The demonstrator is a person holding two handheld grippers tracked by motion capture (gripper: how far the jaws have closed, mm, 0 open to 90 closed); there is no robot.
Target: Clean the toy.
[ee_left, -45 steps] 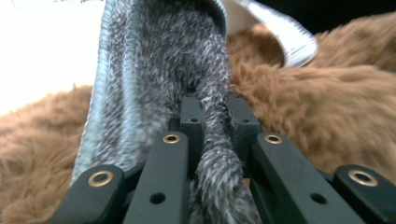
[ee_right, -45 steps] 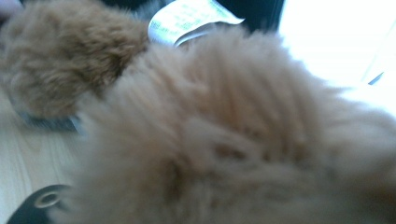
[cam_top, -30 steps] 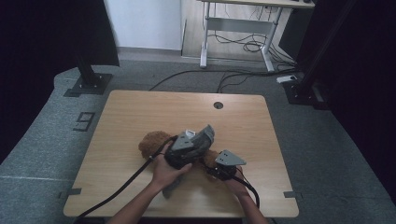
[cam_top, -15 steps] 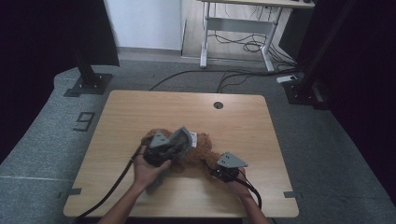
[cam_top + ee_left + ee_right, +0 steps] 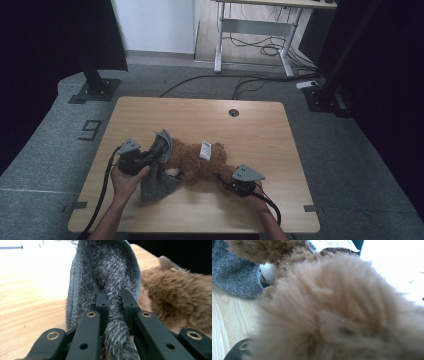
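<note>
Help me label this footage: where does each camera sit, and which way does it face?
High view: above the person's side, facing forward and down on the wooden table; forearms, left gripper, right gripper.
Left gripper view: on that gripper, along its black jaws shut on the grey fuzzy knitted garment.
Right gripper view: close against the brown plush teddy bear.
All share bear and garment.

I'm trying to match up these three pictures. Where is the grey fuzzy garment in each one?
High view: the grey fuzzy garment lies left of centre, beside the brown plush toy, pinched by the left gripper.
Left gripper view: it rises from between the black jaws, centre frame.
Right gripper view: a grey patch at the upper left.
Shared landmark: the brown plush toy, always right beside it.
</note>
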